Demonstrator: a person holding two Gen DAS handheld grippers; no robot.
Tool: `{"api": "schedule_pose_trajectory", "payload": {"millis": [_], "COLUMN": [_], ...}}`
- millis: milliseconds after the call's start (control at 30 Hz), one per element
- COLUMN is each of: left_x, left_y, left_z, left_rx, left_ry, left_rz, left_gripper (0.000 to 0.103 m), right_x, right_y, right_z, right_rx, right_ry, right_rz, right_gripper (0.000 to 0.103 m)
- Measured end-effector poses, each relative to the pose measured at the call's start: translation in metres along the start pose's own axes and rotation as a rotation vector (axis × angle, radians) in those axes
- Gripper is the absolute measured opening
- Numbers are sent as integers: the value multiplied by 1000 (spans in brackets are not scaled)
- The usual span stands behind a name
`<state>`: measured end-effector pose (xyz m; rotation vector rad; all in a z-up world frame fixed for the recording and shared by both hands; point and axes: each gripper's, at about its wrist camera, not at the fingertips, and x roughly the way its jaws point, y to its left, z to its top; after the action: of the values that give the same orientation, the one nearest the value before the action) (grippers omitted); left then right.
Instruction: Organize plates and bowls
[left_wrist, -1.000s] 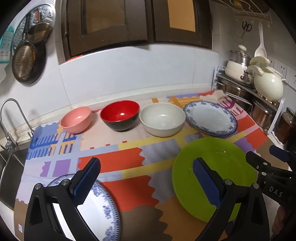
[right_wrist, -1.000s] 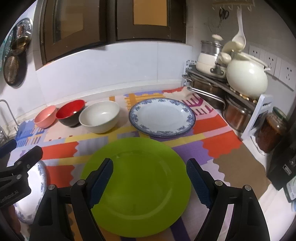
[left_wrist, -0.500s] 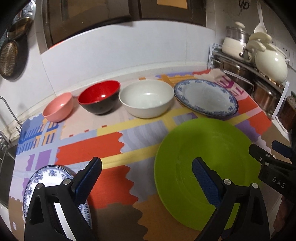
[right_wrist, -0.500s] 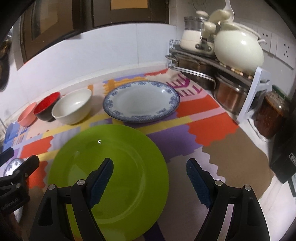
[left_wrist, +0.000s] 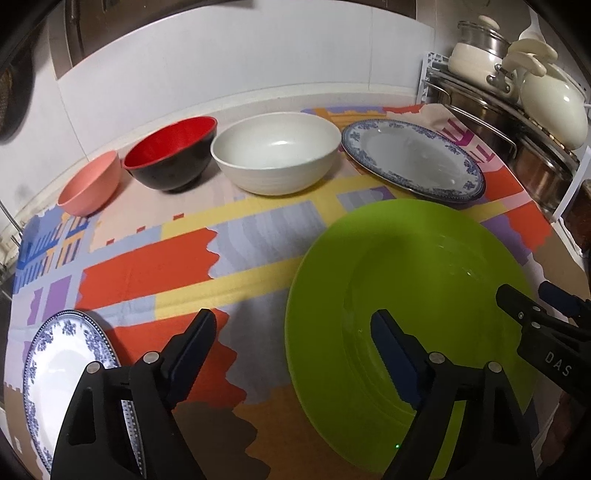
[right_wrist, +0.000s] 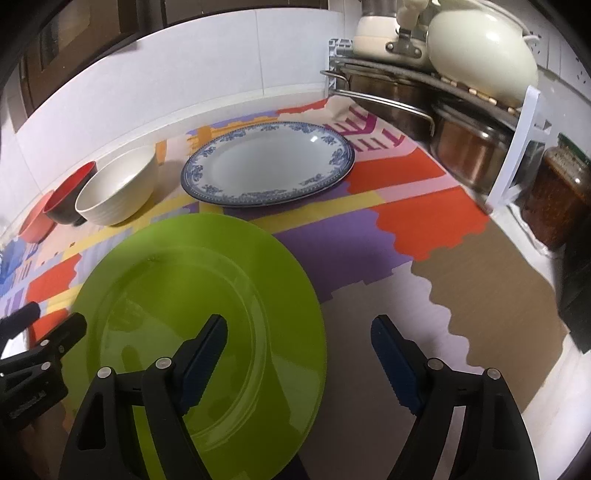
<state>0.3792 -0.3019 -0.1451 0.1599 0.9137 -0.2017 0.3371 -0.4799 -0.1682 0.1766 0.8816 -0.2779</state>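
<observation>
Both grippers open over the green plate.
Left gripper and right gripper grip nothing; "DAS" reads on the right gripper's side; bowls sit far left.

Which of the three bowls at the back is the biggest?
The white bowl, at the right end of the row next to the blue-patterned plate. It is wider than the red-and-black bowl and the small pink bowl.

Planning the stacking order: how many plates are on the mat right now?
3. The green plate lies nearest, front right. One blue-rimmed plate sits behind it beside the white bowl. Another is at front left, partly hidden.
</observation>
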Motion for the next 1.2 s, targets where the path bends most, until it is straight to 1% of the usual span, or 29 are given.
{"api": "schedule_pose_trajectory", "payload": {"millis": [67, 133, 200, 467, 633, 700, 767, 1100, 1200], "left_x": [3, 6, 8, 16, 18, 19, 18, 17, 17], "left_y": [-1, -2, -2, -4, -3, -4, -4, -2, -2], "left_z": [0, -1, -1, 0, 1, 1, 1, 2, 2], "left_rx": [2, 3, 0, 0, -9, -9, -9, -13, -12], "left_ry": [10, 21, 29, 60, 73, 74, 74, 72, 76], "left_rz": [-8, -14, -22, -55, -82, -93, -102, -96, -94], "left_gripper": [80, 78, 74, 65, 54, 47, 44, 39, 39], "right_x": [2, 4, 6, 11, 10, 10, 9, 7, 7], "right_y": [0, -1, -1, -1, -1, 0, 1, 4, 3], "right_z": [0, 0, 0, 1, 1, 1, 2, 3, 3], "right_rx": [-1, 1, 2, -2, -5, -10, -18, -29, -28], "right_ry": [5, 12, 17, 36, 37, 34, 33, 34, 39], "right_rz": [4, 8, 15, 30, 38, 38, 42, 29, 29], "right_gripper": [76, 74, 70, 59, 53, 48, 44, 42, 41]}}
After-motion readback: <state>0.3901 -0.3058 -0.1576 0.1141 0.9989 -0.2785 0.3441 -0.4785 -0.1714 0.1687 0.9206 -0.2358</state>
